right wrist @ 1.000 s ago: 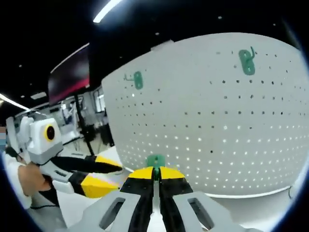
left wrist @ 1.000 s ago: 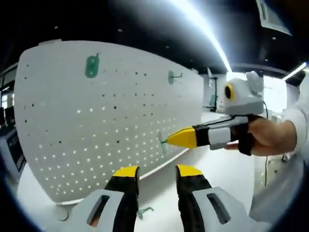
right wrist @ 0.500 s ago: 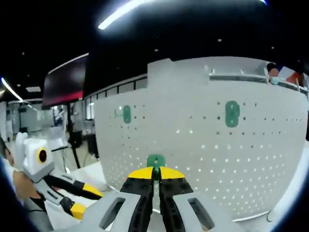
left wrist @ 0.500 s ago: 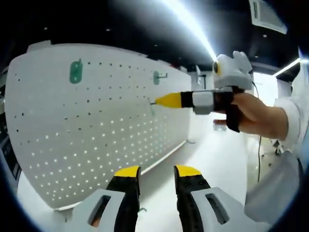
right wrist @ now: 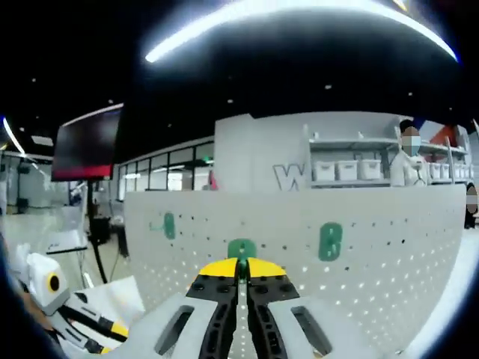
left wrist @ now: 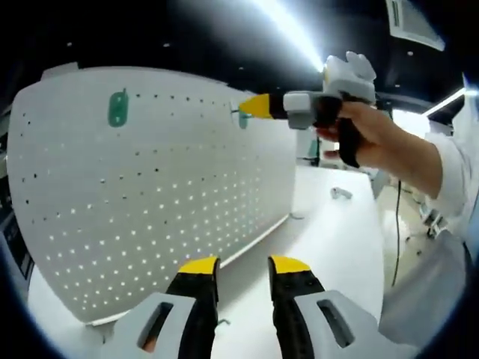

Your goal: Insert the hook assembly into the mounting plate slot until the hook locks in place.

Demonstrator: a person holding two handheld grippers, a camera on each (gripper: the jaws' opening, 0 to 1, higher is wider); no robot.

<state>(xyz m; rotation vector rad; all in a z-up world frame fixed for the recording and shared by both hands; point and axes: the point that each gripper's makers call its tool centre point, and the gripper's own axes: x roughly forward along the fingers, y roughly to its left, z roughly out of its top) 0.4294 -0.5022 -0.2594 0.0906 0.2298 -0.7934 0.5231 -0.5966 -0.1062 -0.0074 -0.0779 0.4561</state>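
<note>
A white pegboard (left wrist: pixel 150 194) stands upright on the table. Two green hook plates are mounted on its top row, one at the left (left wrist: pixel 117 107) and one further right (left wrist: pixel 243 120). My right gripper (left wrist: pixel 251 107), held by a hand, has its yellow tip close beside that right plate. In the right gripper view the right gripper (right wrist: pixel 241 263) is shut on a green hook assembly (right wrist: pixel 241 249), level with the mounted plates (right wrist: pixel 169 224) (right wrist: pixel 330 241) on the pegboard (right wrist: pixel 389 254). My left gripper (left wrist: pixel 243 265) is open and holds nothing, low over the table.
The white table (left wrist: pixel 337 239) runs along the pegboard's foot, with a small loose metal piece (left wrist: pixel 340 193) on it. The left gripper (right wrist: pixel 67 318) sits at the lower left. Behind the board are shelves with white bins (right wrist: pixel 344 170) and a dark screen (right wrist: pixel 90 142).
My right gripper has risen with the green hook assembly from the pegboard's lower rows to its top row, beside a mounted plate. The left gripper has stayed low and open.
</note>
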